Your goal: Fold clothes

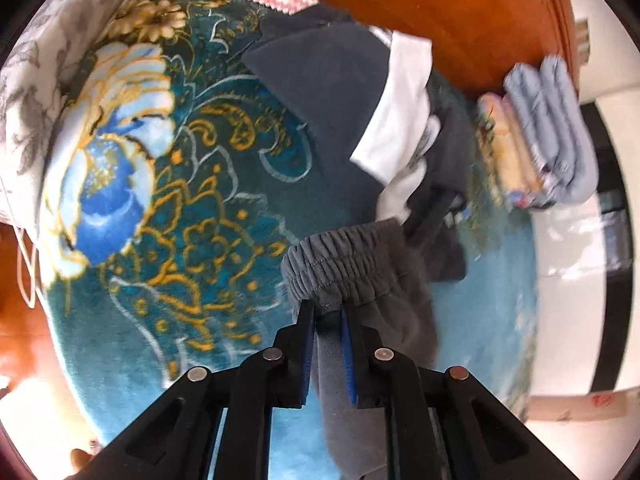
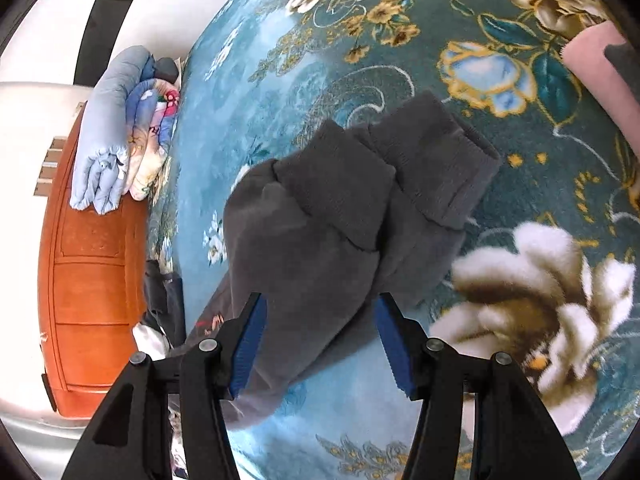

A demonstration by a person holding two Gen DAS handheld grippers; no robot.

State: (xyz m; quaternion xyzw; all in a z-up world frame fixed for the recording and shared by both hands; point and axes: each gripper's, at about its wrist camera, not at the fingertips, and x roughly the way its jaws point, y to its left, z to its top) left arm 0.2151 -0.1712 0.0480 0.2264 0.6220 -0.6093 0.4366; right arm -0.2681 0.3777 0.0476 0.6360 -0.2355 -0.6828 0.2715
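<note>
Teal blanket (image 1: 208, 208); folded bedding (image 1: 544, 136) beyond sweatpants (image 1: 340, 268).

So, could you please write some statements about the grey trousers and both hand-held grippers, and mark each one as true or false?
1. The left hand-held gripper is closed on the elastic waistband of the grey trousers. True.
2. The right hand-held gripper is fully shut. False: its jaws stand apart on either side of the trouser legs.
3. The trousers lie on a teal floral blanket. True.
4. The folded quilts are red. False: they are light blue and floral.
</note>
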